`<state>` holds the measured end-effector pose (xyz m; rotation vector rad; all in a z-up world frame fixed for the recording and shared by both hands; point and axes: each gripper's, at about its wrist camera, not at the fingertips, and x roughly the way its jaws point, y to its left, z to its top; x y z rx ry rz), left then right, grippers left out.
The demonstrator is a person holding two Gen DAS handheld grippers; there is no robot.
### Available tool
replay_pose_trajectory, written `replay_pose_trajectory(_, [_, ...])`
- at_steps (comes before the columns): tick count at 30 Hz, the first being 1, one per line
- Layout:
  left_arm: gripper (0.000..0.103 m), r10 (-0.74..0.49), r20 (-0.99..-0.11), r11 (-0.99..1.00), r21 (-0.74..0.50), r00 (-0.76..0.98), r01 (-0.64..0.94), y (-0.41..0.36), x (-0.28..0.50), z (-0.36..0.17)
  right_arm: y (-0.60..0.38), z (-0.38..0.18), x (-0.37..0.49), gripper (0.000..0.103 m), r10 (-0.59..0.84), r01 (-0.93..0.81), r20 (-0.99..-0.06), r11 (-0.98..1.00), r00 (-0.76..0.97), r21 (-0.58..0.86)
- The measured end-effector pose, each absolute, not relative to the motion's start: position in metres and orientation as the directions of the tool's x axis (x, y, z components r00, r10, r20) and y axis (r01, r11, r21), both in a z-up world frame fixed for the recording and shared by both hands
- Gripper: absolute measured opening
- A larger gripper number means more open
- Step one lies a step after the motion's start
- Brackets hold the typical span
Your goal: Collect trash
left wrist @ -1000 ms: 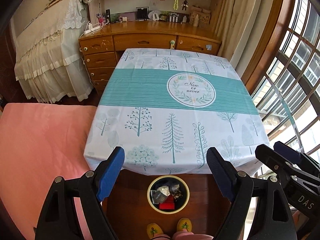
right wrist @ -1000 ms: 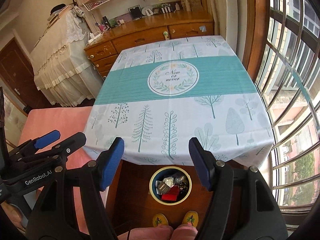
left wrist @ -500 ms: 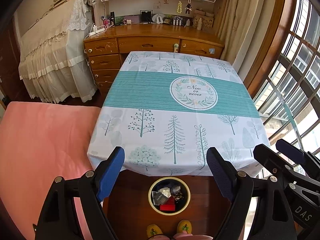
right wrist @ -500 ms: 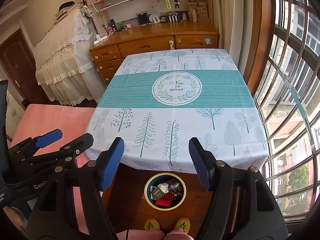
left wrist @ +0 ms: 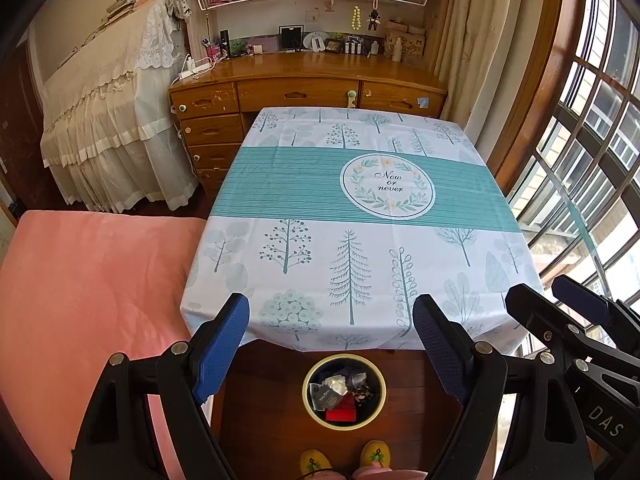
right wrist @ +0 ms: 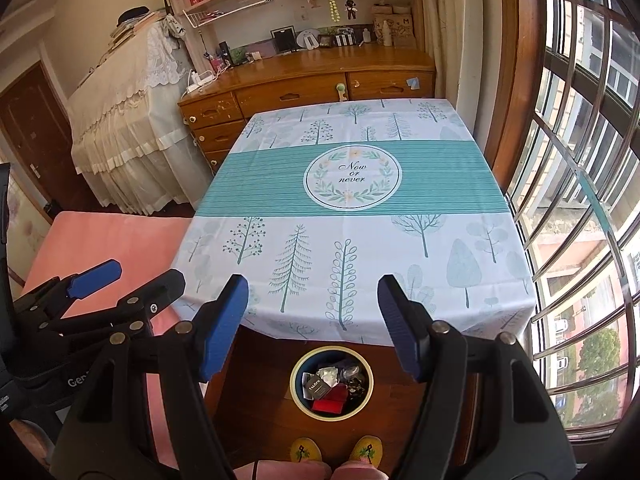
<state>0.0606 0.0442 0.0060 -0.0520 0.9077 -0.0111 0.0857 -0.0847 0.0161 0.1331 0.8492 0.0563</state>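
- The left gripper (left wrist: 331,344) and right gripper (right wrist: 313,324) both hang released, jaws apart, nothing between them.
- The trash bin (left wrist: 310,410) stands on the wooden floor below the table's (left wrist: 360,240) near edge, wrappers and a red box (right wrist: 330,402) inside.
- Only the right wrist view shows the brown door (right wrist: 36,132).
- Both views show yellow slippers (left wrist: 374,454).

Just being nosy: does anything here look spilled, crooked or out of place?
Nothing stands out. The tablecloth lies flat with nothing on it, the trash sits inside the round bin on the floor with none beside it, and both claws, left and right, are open and empty.
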Motion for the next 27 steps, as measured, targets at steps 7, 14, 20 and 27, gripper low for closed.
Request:
replay_pose_trajectory(7, [0.086, -0.026, -0.79, 0.999, -0.047, 0.613, -0.018, 0.041, 0.057, 0.007, -0.086, 0.016, 0.083, 0.065, 0.103, 0.005, -0.746, 0.99, 0.658, 0.141])
replay_pose_trajectory(14, [0.086, -0.022, -0.79, 0.999, -0.044, 0.613, -0.02, 0.04, 0.055, 0.007, -0.088, 0.016, 0.076, 0.065, 0.101, 0.013, -0.746, 0.989, 0.658, 0.145])
replay_pose_trajectory(20, [0.085, -0.022, -0.79, 0.999, -0.043, 0.613, -0.021, 0.038, 0.057, 0.007, -0.089, 0.016, 0.076, 0.065, 0.101, 0.014, -0.747, 0.989, 0.657, 0.146])
replay_pose_trajectory(27, [0.085, -0.02, -0.79, 0.999, -0.039, 0.612, -0.018, 0.04, 0.056, 0.007, -0.089, 0.016, 0.074, 0.065, 0.103, 0.014, -0.747, 0.989, 0.656, 0.149])
